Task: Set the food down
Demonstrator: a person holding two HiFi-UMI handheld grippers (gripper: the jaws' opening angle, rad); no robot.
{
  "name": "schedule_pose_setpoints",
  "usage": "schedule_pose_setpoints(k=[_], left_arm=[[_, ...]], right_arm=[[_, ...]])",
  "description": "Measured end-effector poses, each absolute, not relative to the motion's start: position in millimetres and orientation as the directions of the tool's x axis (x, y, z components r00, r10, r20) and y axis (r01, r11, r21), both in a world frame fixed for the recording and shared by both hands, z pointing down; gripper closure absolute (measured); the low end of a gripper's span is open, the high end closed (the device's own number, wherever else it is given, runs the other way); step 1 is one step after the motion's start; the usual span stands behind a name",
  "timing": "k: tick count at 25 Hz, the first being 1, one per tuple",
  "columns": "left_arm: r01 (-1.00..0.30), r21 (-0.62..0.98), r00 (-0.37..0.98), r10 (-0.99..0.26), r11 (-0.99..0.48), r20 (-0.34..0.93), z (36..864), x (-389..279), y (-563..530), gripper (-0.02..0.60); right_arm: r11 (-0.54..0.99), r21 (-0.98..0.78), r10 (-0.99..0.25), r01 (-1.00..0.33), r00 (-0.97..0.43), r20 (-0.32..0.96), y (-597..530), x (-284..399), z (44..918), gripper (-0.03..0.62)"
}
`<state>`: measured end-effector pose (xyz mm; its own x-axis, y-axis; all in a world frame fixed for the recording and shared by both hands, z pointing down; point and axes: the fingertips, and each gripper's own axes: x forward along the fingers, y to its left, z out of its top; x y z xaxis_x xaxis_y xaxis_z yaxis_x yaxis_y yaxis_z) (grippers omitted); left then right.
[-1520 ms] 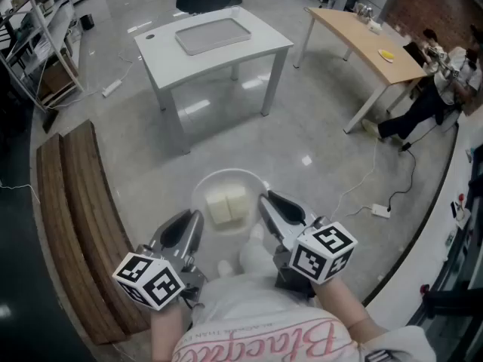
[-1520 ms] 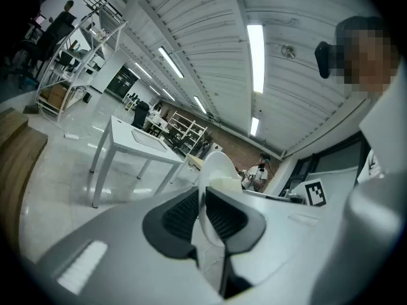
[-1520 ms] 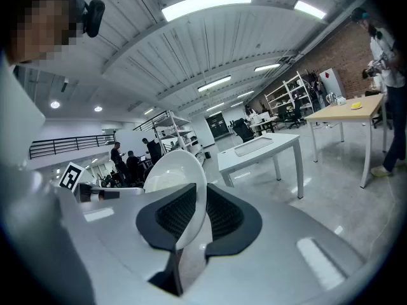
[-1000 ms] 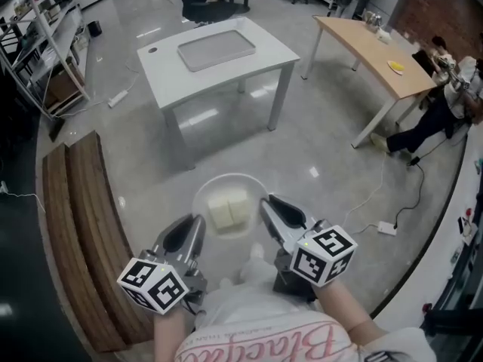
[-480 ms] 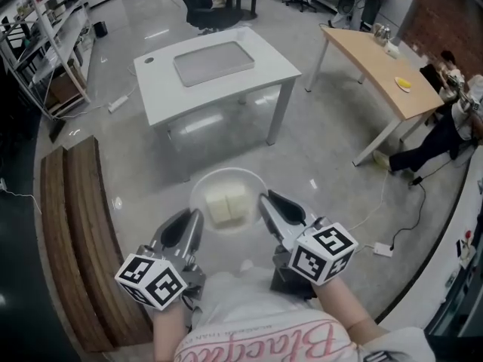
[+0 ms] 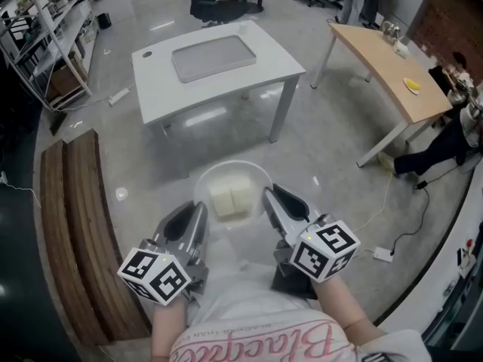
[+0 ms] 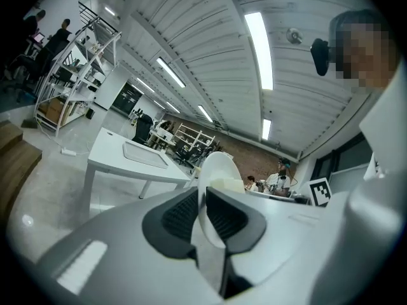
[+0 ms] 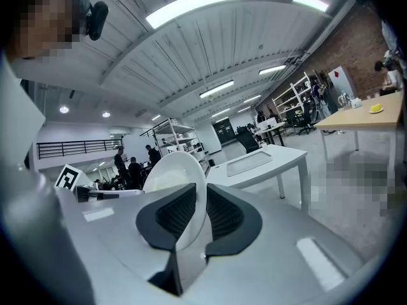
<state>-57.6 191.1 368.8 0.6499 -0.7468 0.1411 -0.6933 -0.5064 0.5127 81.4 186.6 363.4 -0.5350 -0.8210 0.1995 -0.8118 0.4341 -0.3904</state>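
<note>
A white plate (image 6: 259,173) carries two pale blocks of food (image 6: 232,200) and hangs in the air over the grey floor. My left gripper (image 6: 195,217) is shut on the plate's left rim, and my right gripper (image 6: 273,199) is shut on its right rim. In the left gripper view the plate (image 7: 216,168) stands edge-on between the dark pads of that gripper (image 7: 203,212), with the food (image 7: 225,184) showing beyond. The right gripper view shows the plate (image 8: 170,173) pinched the same way by that gripper (image 8: 202,216). A white table (image 6: 155,78) with a grey tray (image 6: 213,56) stands ahead.
A wooden bench (image 6: 75,225) runs along the left. A tan desk (image 6: 381,55) with a seated person (image 6: 453,127) is at the right, and a power strip (image 6: 383,254) with cables lies on the floor. Shelving (image 6: 38,29) and an office chair (image 6: 207,2) stand farther off.
The white table and tray have drawn a little closer in the head view. Both grippers keep the same hold on the plate, which stays level.
</note>
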Motion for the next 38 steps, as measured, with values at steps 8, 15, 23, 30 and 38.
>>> schedule_pose_setpoints(k=[8, 15, 23, 30, 38], left_arm=[[-0.685, 0.523, 0.667, -0.725, -0.506, 0.171, 375, -49, 149, 0.540], [-0.653, 0.542, 0.697, -0.700, -0.529, 0.156, 373, -43, 92, 0.538], [-0.639, 0.548, 0.707, -0.693, -0.540, 0.141, 366, -50, 17, 0.538], [-0.634, 0.548, 0.715, -0.684, -0.545, 0.147, 365, -57, -39, 0.538], [-0.617, 0.552, 0.734, -0.663, -0.561, 0.147, 362, -71, -102, 0.538]], right_arm=[[0.403, -0.409, -0.831, -0.819, -0.514, 0.211, 149, 90, 369, 0.542], [0.374, -0.393, -0.851, -0.840, -0.479, 0.214, 99, 96, 364, 0.543], [0.366, -0.379, -0.862, -0.850, -0.463, 0.208, 28, 89, 354, 0.543], [0.345, -0.393, -0.865, -0.852, -0.451, 0.219, -26, 81, 355, 0.543], [0.328, -0.391, -0.876, -0.860, -0.432, 0.216, -84, 67, 351, 0.543]])
